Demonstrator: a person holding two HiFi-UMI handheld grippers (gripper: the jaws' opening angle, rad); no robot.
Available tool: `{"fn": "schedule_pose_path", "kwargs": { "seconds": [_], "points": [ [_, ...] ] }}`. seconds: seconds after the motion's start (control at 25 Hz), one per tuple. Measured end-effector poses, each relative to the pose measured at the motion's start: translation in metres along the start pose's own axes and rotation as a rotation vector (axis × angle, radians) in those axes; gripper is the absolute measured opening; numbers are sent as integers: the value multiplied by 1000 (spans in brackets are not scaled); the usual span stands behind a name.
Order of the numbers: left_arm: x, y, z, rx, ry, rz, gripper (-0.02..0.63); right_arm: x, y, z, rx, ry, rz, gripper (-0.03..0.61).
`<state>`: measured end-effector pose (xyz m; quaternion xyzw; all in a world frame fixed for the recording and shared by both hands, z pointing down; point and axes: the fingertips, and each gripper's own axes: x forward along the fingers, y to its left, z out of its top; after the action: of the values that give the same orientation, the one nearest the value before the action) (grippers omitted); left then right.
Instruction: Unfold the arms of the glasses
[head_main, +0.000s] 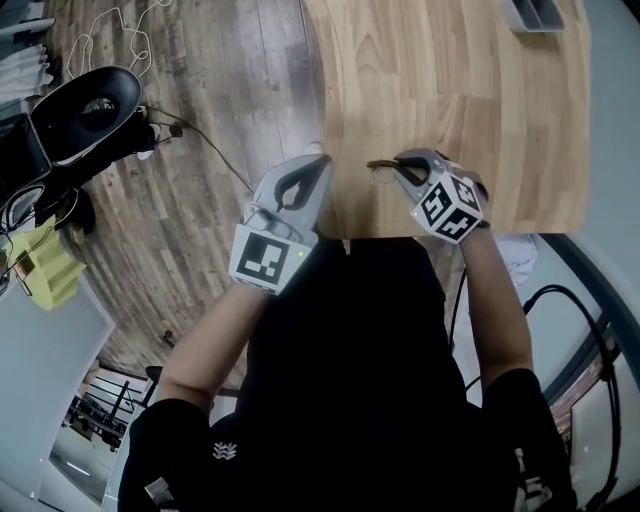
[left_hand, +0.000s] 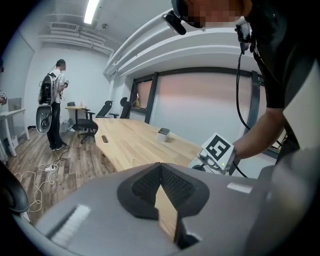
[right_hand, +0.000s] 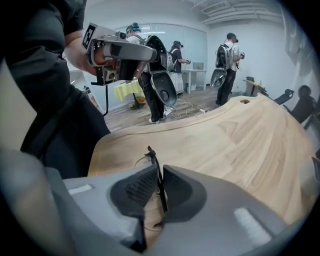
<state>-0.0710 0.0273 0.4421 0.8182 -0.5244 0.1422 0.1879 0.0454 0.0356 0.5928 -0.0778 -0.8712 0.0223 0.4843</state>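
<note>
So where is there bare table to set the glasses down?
The table is bare beyond the glasses, up to the grey container at its far end. Crowded only at the near edge: right gripper holding them, left gripper beside it.

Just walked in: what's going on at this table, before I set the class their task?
A person holds a gripper in each hand at the near edge of a wooden table. The right gripper is shut on thin dark-framed glasses; the left gripper, shut and empty, hangs beside it.
</note>
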Motion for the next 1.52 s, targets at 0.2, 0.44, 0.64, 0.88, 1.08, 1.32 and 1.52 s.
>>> {"fn": "schedule_pose_path", "kwargs": {
  "seconds": [0.2, 0.44, 0.64, 0.88, 1.08, 1.32, 1.52],
  "points": [
    [11, 7, 0, 0, 3, -13, 4, -2, -21, 12, 118, -51, -119, 12],
    [24, 8, 7, 44, 15, -44, 3, -25, -34, 32, 338, -266, -202, 12],
    [44, 2, 3, 64, 63, -122, 3, -51, -42, 43, 430, -390, -272, 12],
    [71, -22, -16, 53, 71, -226, 42, -65, -31, 39, 475, -487, -308, 12],
    [88, -50, -23, 53, 90, -357, 115, -77, -21, 36, 466, -517, -335, 12],
    [85, -62, -24, 21, 90, -438, 94, -75, -12, 36, 439, -516, -342, 12],
    [85, -62, -16, 11, 93, -465, 44, -76, -13, 39, 450, -522, -362, 12]
  ]
}}
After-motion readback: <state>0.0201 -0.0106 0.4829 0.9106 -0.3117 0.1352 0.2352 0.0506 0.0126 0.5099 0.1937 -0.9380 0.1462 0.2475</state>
